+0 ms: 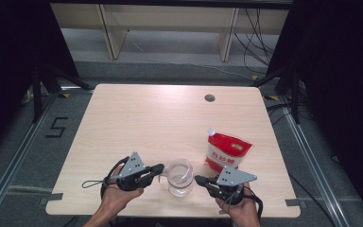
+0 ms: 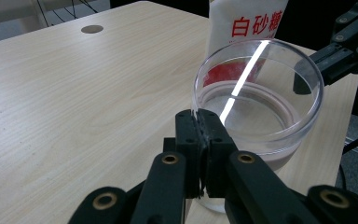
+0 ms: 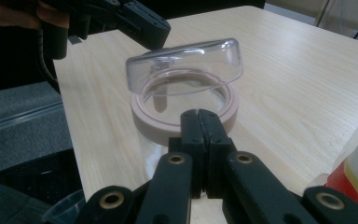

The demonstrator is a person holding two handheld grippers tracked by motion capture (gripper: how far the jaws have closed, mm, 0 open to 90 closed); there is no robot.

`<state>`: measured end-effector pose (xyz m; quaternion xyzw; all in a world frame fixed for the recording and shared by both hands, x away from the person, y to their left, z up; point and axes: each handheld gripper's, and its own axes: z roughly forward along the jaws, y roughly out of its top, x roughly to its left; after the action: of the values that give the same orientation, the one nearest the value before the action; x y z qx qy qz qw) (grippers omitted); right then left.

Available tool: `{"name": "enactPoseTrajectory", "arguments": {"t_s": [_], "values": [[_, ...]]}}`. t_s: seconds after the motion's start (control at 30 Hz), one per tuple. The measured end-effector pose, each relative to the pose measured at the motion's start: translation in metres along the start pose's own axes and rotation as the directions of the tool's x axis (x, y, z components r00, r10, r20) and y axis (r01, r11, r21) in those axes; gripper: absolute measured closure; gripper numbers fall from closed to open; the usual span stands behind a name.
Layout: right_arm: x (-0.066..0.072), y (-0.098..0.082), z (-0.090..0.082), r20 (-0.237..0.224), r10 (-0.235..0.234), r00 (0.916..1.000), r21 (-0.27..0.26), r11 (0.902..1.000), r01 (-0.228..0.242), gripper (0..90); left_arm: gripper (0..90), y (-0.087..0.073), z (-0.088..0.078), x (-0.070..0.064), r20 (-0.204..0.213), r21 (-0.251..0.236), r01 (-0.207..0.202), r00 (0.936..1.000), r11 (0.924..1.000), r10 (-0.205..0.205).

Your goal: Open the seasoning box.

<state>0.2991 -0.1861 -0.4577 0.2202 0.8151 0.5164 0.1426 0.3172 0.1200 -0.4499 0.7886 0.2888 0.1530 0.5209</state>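
Note:
A clear jar (image 1: pixel 179 182) stands near the table's front edge. Its clear lid (image 3: pixel 186 65) sits tilted above a pinkish ring (image 3: pixel 144 116). My left gripper (image 1: pixel 160 168) comes in from the left, its jaws pinched together on the lid's near edge (image 2: pixel 199 123). To the jar's right, my right gripper (image 1: pixel 197 179) points at it. It is shut, the jaws (image 3: pixel 200 121) meet with nothing between them, a little short of the ring. A red and white sugar bag (image 1: pixel 227 151) stands just behind the right gripper.
The light wooden table (image 1: pixel 137 123) has a round hole (image 1: pixel 210 98) at the back right. Its front edge runs just under both hands. Beyond the far edge stand a wooden frame (image 1: pixel 111 33) and loose cables (image 1: pixel 260 28).

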Motion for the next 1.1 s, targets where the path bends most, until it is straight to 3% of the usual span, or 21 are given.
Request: {"name": "enactPoseTrajectory", "arguments": {"t_s": [0.2,0.33,0.43,0.5,0.53,0.6,0.7,0.73,0.8,0.87,0.93,1.07,1.1], "values": [[0.001,0.003,0.003,-0.011,-0.027,0.9996,0.012,0.9996,0.028,90.0,86.9,0.0,0.0,0.001,0.007,-0.006,-0.003,1.0,1.0,0.003],[0.003,0.004,0.004,-0.005,-0.009,0.9999,0.015,0.9998,0.009,90.0,86.7,-0.001,0.0,0.001,0.009,-0.008,-0.011,0.9999,0.9999,0.012],[0.001,0.006,0.005,-0.006,-0.034,0.9994,0.007,0.9994,0.034,90.0,82.9,-0.002,0.0,0.002,0.014,-0.019,0.013,0.9998,0.9997,-0.013],[0.002,0.006,0.006,0.0,-0.032,0.9995,0.0,0.9995,0.032,90.0,78.2,-0.002,-0.002,0.004,0.024,-0.019,0.029,0.9993,0.9994,-0.028],[0.001,0.007,0.006,-0.007,-0.04,0.9992,0.01,0.9991,0.04,90.0,75.7,-0.003,-0.005,0.004,0.04,-0.041,0.05,0.9981,0.9979,-0.048],[0.001,0.008,0.006,0.004,-0.041,0.9991,0.004,0.9991,0.041,90.0,69.0,-0.003,-0.007,0.004,0.041,-0.046,0.048,0.9981,0.9978,-0.046],[0.001,0.009,0.006,0.001,-0.048,0.9988,0.0,0.9988,0.048,90.0,63.4,-0.007,-0.013,0.006,0.023,-0.037,0.037,0.9991,0.9986,-0.036],[0.002,0.011,0.007,0.003,-0.047,0.9989,-0.005,0.9989,0.047,90.0,54.5,-0.013,-0.014,0.007,0.025,-0.021,0.037,0.999,0.9991,-0.036],[0.002,0.011,0.007,0.008,-0.053,0.9986,-0.011,0.9985,0.053,90.0,50.8,-0.016,-0.015,0.006,0.016,-0.006,0.052,0.9985,0.9986,-0.052],[0.003,0.013,0.008,0.007,-0.06,0.9982,-0.014,0.9981,0.06,89.9,45.2,-0.023,-0.016,0.006,0.026,0.006,0.012,0.9996,0.9999,-0.012],[0.004,0.016,0.007,0.006,-0.068,0.9977,-0.013,0.9976,0.068,89.3,38.7,-0.029,-0.017,0.002,0.003,0.028,0.014,0.9999,0.9995,-0.014],[0.004,0.019,0.008,0.006,-0.097,0.9953,-0.024,0.995,0.097,89.2,33.4,-0.041,-0.02,-0.002,-0.011,0.055,-0.029,0.9995,0.9981,0.03],[0.005,0.02,0.008,0.007,-0.084,0.9965,-0.022,0.9962,0.084,89.2,31.3,-0.043,-0.021,-0.002,-0.013,0.054,-0.036,0.9992,0.9979,0.037]]}}
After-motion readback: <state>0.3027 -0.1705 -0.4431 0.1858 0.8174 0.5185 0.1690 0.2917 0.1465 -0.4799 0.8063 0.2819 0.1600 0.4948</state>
